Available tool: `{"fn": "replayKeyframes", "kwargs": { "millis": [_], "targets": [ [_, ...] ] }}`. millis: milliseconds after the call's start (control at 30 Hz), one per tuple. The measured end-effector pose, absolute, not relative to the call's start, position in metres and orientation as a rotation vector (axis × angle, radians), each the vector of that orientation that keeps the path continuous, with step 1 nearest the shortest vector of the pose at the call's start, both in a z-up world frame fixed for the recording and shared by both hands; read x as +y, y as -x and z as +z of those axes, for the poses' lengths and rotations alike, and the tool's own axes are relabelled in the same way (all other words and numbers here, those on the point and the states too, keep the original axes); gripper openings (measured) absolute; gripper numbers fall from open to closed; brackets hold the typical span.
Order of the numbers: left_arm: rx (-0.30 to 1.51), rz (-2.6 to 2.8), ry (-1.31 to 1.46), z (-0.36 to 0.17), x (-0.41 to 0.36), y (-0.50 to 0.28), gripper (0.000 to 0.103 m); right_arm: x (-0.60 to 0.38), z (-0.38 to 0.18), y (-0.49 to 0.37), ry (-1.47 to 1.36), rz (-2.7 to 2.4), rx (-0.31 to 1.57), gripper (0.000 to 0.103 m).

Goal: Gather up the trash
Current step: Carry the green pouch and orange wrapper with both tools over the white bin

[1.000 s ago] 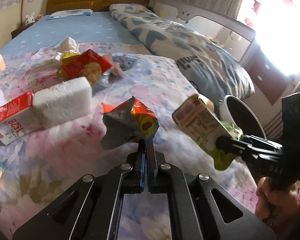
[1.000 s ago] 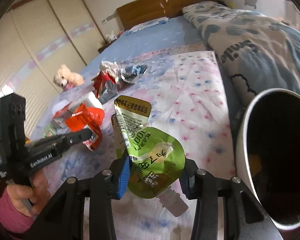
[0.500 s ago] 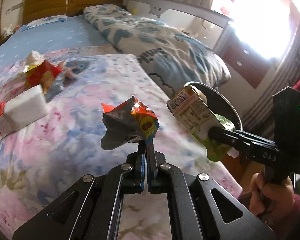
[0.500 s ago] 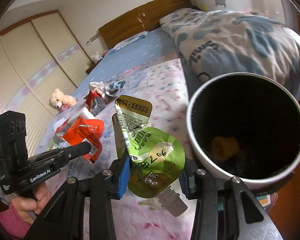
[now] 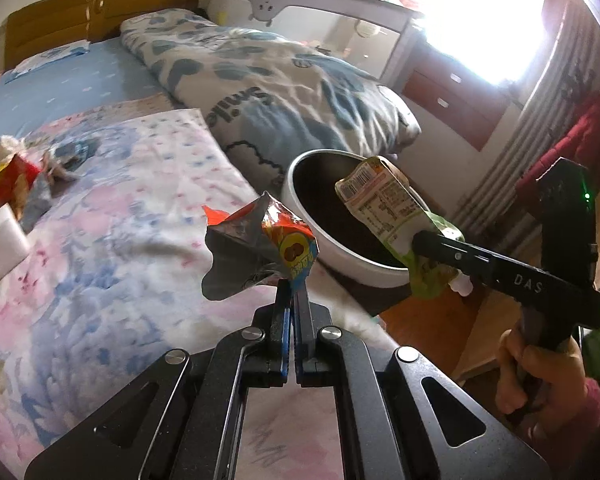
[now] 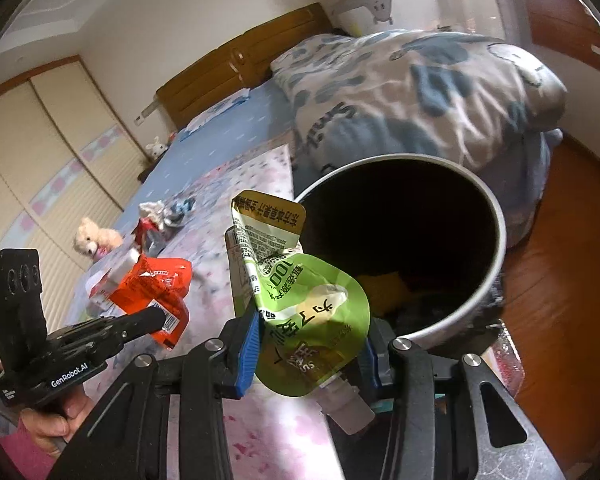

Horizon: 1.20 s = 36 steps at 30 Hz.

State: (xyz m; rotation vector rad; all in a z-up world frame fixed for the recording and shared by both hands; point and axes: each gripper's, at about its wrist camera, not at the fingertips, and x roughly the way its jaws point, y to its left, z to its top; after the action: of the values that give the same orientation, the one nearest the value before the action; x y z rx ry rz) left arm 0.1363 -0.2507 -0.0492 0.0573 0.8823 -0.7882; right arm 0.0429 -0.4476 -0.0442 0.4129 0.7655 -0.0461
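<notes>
My left gripper is shut on a crumpled red and silver snack wrapper, held above the bed's edge. The same red wrapper shows in the right wrist view at the left gripper. My right gripper is shut on a green spouted drink pouch, its spout pointing back at the camera. In the left wrist view the pouch hangs over the rim of a white round bin with a dark inside. The bin stands on the floor beside the bed, with some trash at its bottom.
More litter lies far left on the floral sheet, beside a white block. A rolled blue-patterned quilt lies behind the bin. A teddy bear sits by the wardrobe. Wooden floor spreads right of the bin.
Both grippers have swung from over the bed toward the bin, each still holding its piece. The bin now fills the right wrist view and the pouch is at its rim.
</notes>
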Motion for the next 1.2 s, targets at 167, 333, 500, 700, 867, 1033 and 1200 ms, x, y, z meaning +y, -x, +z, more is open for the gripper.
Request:
{"fn": "replayKeyframes", "kwargs": {
  "millis": [167,333,500,700,867,1033,1200],
  "targets": [
    [0.878,-0.823,-0.081,-0.046,-0.273,-0.133,0.001,-0.462,-0.042,-0.037,-0.426,-0.077,0.755,0.042],
    [0.870,-0.851,-0.108,-0.042,-0.293,-0.130,0.001,-0.473,-0.041,-0.033,-0.431,-0.098,0.750,0.042],
    [0.863,-0.870,-0.129,-0.039,-0.310,-0.130,0.001,-0.484,-0.041,-0.032,-0.437,-0.116,0.749,0.042],
    [0.864,-0.881,-0.145,-0.038,-0.325,-0.134,0.001,-0.497,-0.039,-0.034,-0.441,-0.135,0.750,0.042],
    [0.861,-0.889,-0.157,-0.038,-0.335,-0.137,0.001,-0.505,-0.038,-0.039,-0.433,-0.148,0.754,0.042],
    [0.868,-0.900,-0.161,-0.037,-0.344,-0.143,0.001,-0.512,-0.038,-0.049,-0.418,-0.158,0.770,0.042],
    [0.879,-0.904,-0.166,-0.039,-0.354,-0.149,0.001,-0.515,-0.038,-0.058,-0.401,-0.161,0.787,0.042]
  ]
}}
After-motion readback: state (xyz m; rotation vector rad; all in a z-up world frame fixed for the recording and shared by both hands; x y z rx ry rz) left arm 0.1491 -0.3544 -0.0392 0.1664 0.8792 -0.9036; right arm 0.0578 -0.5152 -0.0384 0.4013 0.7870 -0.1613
